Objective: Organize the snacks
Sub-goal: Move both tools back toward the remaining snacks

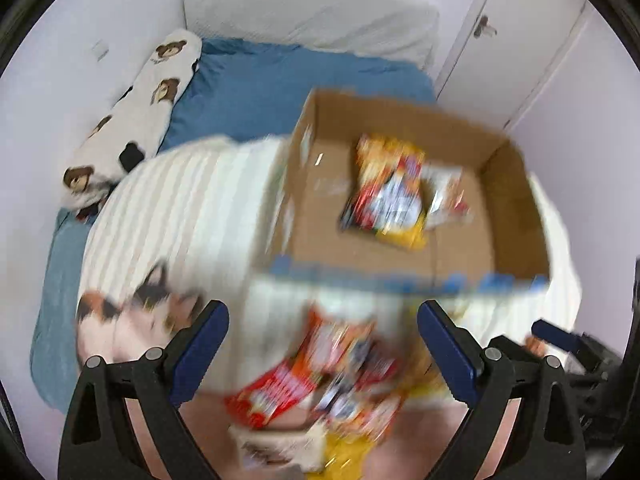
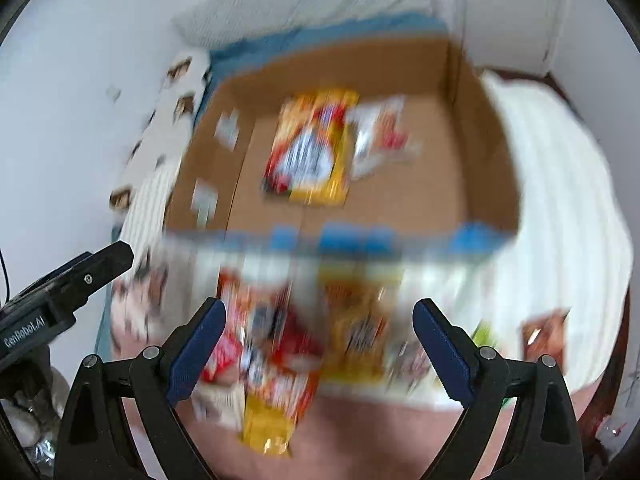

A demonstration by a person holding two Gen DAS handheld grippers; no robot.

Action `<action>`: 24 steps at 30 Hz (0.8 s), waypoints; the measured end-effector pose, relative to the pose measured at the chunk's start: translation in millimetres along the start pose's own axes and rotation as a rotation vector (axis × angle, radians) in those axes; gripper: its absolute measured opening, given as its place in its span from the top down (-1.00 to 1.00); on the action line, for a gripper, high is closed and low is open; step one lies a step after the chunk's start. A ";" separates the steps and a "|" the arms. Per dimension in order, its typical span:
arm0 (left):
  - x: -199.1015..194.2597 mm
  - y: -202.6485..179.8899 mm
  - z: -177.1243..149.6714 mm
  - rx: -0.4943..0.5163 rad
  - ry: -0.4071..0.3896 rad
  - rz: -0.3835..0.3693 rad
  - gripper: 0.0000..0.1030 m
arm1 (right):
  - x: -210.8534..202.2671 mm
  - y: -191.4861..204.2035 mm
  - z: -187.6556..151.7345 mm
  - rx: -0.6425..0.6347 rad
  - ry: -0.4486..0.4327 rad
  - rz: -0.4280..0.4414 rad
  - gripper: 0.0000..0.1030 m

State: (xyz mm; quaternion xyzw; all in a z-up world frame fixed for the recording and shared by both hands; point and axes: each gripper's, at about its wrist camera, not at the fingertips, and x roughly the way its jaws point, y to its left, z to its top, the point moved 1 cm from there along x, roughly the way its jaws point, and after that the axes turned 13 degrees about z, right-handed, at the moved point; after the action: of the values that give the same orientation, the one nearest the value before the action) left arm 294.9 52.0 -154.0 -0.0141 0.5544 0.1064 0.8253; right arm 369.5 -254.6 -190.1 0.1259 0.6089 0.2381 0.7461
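An open cardboard box [image 1: 516, 204] [image 2: 472, 160] sits on a white striped blanket on the bed. Inside lie a yellow-red snack bag [image 1: 386, 192] [image 2: 310, 148] and a white-red packet [image 1: 444, 196] [image 2: 380, 136]. In front of the box lies a pile of snack packets [image 1: 320, 372] [image 2: 280, 344], red, orange and yellow, blurred. My left gripper [image 1: 322, 332] is open and empty, hovering over the pile. My right gripper [image 2: 318, 328] is open and empty, also over the pile. The left gripper's body shows at the left of the right wrist view [image 2: 68, 280].
A white striped blanket [image 1: 192, 208] [image 2: 560, 200] covers a blue bed sheet [image 1: 260, 80]. A bear-print bolster [image 1: 140, 108] lies along the left wall. A cat-print patch [image 1: 132, 316] is on the blanket. A brown packet [image 2: 544, 332] lies at the right. White cupboard doors [image 1: 520, 40] stand behind.
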 end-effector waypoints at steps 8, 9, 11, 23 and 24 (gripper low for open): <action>63.4 12.6 -134.6 0.338 0.164 0.087 -0.88 | 68.4 -16.3 -93.7 0.038 0.201 -0.005 -0.88; 67.6 12.4 -146.1 0.382 0.170 0.085 -0.88 | 72.8 -18.9 -101.6 0.049 0.212 -0.004 -0.88; 79.5 8.3 -169.9 0.494 0.187 0.093 -0.88 | 81.0 -22.7 -117.8 0.061 0.237 -0.010 -0.88; 130.3 -38.4 -195.6 0.883 0.179 0.121 -0.42 | 95.3 -16.3 -133.7 0.013 0.281 -0.080 -0.88; 132.0 -34.9 -190.1 0.838 0.197 0.112 -0.39 | 96.3 -12.2 -130.8 -0.003 0.281 -0.088 -0.88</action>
State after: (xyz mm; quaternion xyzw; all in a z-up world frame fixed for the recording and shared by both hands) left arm 176.1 12.2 -351.7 0.3425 0.6256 -0.0850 0.6957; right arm 259.3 -229.4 -307.3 0.0633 0.7121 0.2212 0.6633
